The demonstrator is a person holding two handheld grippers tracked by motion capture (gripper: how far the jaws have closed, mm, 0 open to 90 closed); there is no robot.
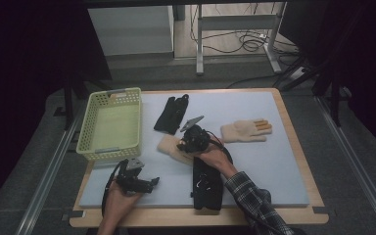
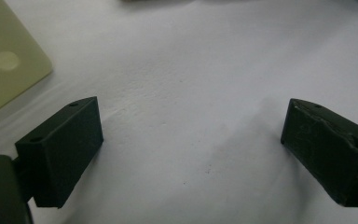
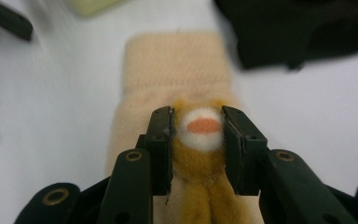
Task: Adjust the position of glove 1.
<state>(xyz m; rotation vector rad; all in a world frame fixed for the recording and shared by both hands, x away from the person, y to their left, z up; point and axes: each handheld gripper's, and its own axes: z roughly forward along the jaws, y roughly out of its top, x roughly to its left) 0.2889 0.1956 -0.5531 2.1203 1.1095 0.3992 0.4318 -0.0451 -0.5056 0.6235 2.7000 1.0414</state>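
My right gripper (image 1: 182, 145) is over the middle of the pale mat (image 1: 269, 166), shut on a beige knitted glove (image 1: 169, 146). In the right gripper view its jaws (image 3: 198, 140) press on both sides of a mustard finger with a white, orange-spotted tip, and the glove's cuff (image 3: 177, 70) stretches away beyond them. My left gripper (image 1: 152, 182) rests low on the mat near the front left. Its jaws (image 2: 191, 149) stand wide open, with bare mat between them.
A yellow-green basket (image 1: 115, 92) sits at the left of the mat, its corner (image 2: 4, 60) close to my left gripper. A second beige glove (image 1: 245, 129) lies at the right. One black glove (image 1: 171, 113) lies at the back, another (image 1: 206, 183) at the front under my right forearm.
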